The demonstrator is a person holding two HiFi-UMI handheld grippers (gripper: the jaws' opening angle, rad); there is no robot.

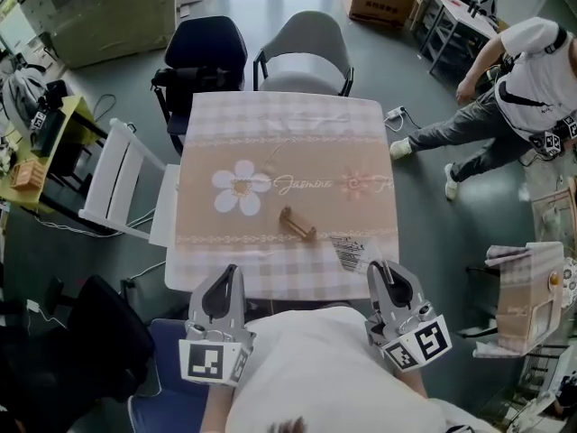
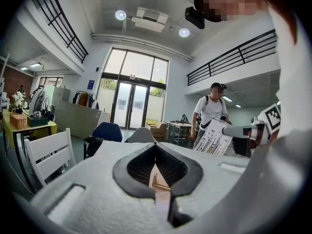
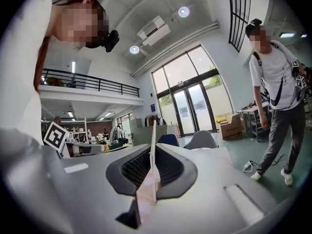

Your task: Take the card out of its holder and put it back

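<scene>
Printed card [image 1: 350,253] apart from wooden holder [image 1: 297,225]

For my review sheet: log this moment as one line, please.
card: out, clamped in right gripper | holder: empty on table | left gripper: shut, empty

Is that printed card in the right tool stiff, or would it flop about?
Probably fairly stiff: the card juts straight from the right tool without drooping. Edge-on it looks very thin, so likely light. Held by one edge only, it could twist or slip.
</scene>
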